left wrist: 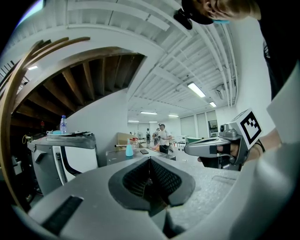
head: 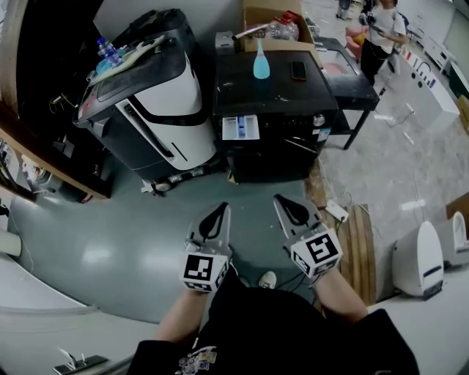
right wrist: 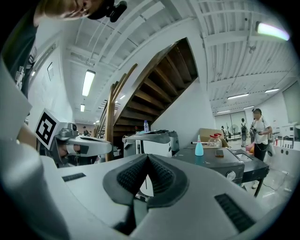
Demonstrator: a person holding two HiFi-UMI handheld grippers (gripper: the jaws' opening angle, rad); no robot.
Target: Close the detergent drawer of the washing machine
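Both hand-held tongs are clenched and empty: the left gripper point(head: 218, 214) and the right gripper point(head: 287, 205) are held side by side and close to level over a glossy grey floor point(head: 124, 242), their ribbed black pads pressed together with nothing between them. Well ahead of the tips, roughly in line with the gap between the two tools, the detergent drawer point(head: 240, 127) juts open from the upper left front of the black, box-shaped washing machine point(head: 275, 150). The white drawer shows a blue insert inside. On the machine's flat top stand a light-blue, cone-necked bottle point(head: 261, 62) and a dark phone point(head: 297, 70). Behind them, a cardboard box point(head: 253, 15) holds a clear plastic container with a red top point(head: 284, 26). To the left sits a rounded white-and-black appliance point(head: 157, 110).
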